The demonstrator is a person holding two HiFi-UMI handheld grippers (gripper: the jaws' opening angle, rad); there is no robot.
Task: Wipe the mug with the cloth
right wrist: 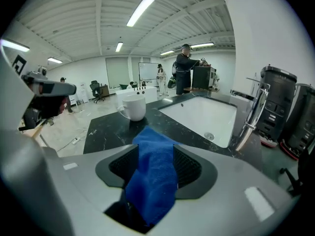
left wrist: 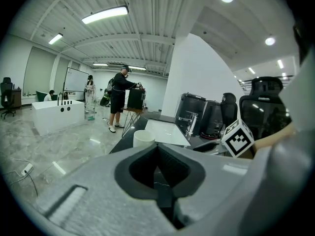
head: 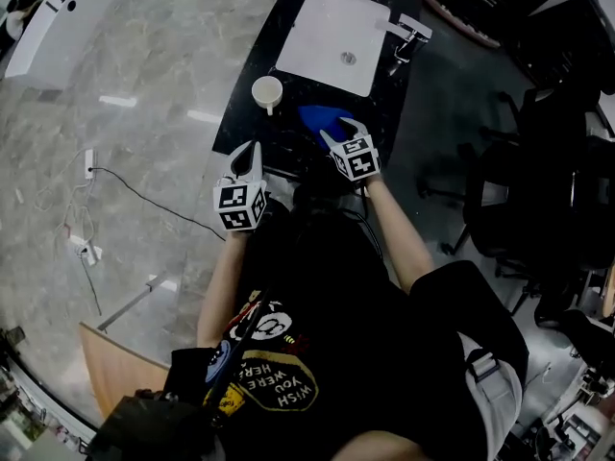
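A dark counter (head: 252,123) with a white sink (head: 332,27) stands in a big bright room. The white mug (head: 267,92) stands upright near the counter's left edge. Its handle points back toward the person. The blue cloth (right wrist: 152,176) lies long-ways out from the right gripper (right wrist: 156,154) toward the sink. The jaws are apart and the cloth lies loose between them. The gripper hides part of the cloth from above. The left gripper (left wrist: 157,146) is closed on nothing, and its body hides the mug's bottom.

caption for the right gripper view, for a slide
Blue cloth between the right tongs, white mug and sink on the dark counter beyond
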